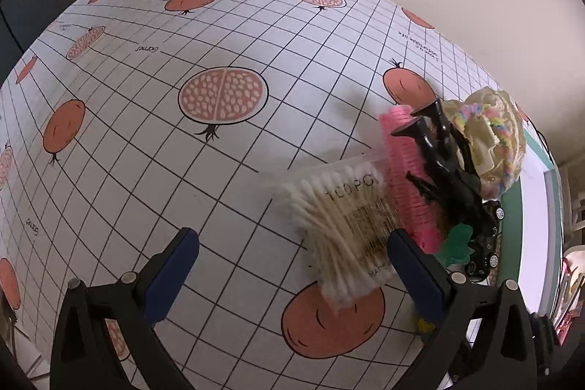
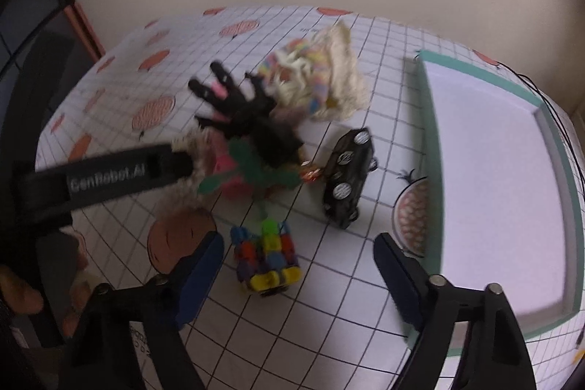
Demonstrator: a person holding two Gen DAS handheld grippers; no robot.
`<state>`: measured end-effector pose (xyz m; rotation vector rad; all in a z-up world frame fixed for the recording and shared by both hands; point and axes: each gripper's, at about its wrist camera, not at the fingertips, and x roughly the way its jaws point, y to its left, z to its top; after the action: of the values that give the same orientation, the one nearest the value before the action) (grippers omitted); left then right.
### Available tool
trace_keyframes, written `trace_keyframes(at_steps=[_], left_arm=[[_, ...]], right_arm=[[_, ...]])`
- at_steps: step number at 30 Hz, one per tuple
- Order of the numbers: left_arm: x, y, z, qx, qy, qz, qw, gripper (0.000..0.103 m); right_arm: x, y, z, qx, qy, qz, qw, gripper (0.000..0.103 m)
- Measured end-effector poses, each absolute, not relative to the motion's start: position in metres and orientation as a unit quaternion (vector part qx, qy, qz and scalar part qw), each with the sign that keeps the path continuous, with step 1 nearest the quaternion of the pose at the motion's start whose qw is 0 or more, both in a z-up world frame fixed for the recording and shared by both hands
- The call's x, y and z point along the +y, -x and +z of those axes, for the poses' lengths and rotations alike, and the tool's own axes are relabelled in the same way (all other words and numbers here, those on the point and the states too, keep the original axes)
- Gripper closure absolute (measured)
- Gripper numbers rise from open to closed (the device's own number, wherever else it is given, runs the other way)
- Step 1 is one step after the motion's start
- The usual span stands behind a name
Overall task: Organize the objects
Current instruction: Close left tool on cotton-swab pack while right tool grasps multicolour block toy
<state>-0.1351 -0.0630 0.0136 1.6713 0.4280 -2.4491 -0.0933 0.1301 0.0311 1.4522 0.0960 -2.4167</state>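
Note:
In the left wrist view my left gripper (image 1: pixel 292 234) is open above the patterned tablecloth. A clear pack of cotton swabs (image 1: pixel 343 225) lies between its fingers, up against the right one. Beyond the pack lie a pink hair roller (image 1: pixel 406 170), a black toy horse (image 1: pixel 446 167) and a cream scrunchie with rainbow trim (image 1: pixel 490 130). In the right wrist view my right gripper (image 2: pixel 298 240) is open around a multicoloured block toy (image 2: pixel 267 258), with its pads apart from the toy. A black toy car (image 2: pixel 347 178) lies on its side just past it.
A shallow box with a teal rim (image 2: pixel 431 148) and a white inside stands at the right. The left gripper's black body (image 2: pixel 109 174) reaches into the pile from the left. A green toy piece (image 2: pixel 252 167) lies under the horse. A hand (image 2: pixel 18 295) shows at the lower left.

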Motion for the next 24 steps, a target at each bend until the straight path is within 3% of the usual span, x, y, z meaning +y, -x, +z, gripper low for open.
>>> trace_keyframes(at_steps=[6,16,24], left_arm=[[-0.054,0.136,0.019,0.148,-0.546,-0.823,0.056,0.001],[-0.038,0.135,0.015,0.15,-0.554,-0.818,0.033,0.026],[-0.032,0.133,0.018,0.136,-0.557,-0.818,0.041,0.047]], right_arm=[[0.129,0.094,0.02,0.033,-0.523,-0.834,0.174,0.034],[0.13,0.096,0.021,0.013,-0.535,-0.824,0.187,0.06],[0.136,0.097,0.023,-0.001,-0.538,-0.823,0.184,0.062]])
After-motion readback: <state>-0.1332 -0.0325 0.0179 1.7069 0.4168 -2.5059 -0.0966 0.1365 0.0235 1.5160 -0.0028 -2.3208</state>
